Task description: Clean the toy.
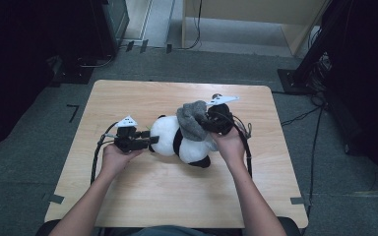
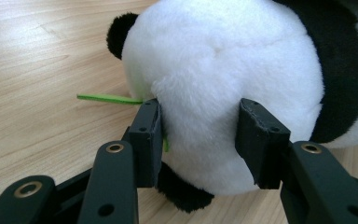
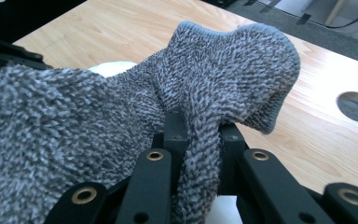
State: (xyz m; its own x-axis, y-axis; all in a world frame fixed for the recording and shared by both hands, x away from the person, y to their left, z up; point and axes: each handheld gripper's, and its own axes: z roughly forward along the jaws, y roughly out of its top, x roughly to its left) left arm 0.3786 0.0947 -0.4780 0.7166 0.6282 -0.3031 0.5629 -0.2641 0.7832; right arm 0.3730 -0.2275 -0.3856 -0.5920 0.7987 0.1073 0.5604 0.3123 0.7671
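Observation:
A black-and-white plush panda (image 1: 177,137) lies on its side in the middle of the wooden table (image 1: 177,196). My left gripper (image 1: 153,140) comes at it from the left. In the left gripper view its pads press into both sides of the panda's white head (image 2: 223,70), so the left gripper (image 2: 200,135) is shut on it. A thin green strip (image 2: 107,98) sticks out beside the left jaw. My right gripper (image 1: 207,122) holds a grey knitted cloth (image 1: 191,120) over the panda's upper side. In the right gripper view the cloth (image 3: 121,93) is pinched between the right gripper's (image 3: 200,135) jaws and drapes over them.
A round hole (image 3: 356,106) is cut into the tabletop near its far edge, behind the right gripper. Cables trail from both grippers along the table. Dark equipment and stands flank the table on the grey floor, and a light wooden cabinet (image 1: 256,19) stands beyond it.

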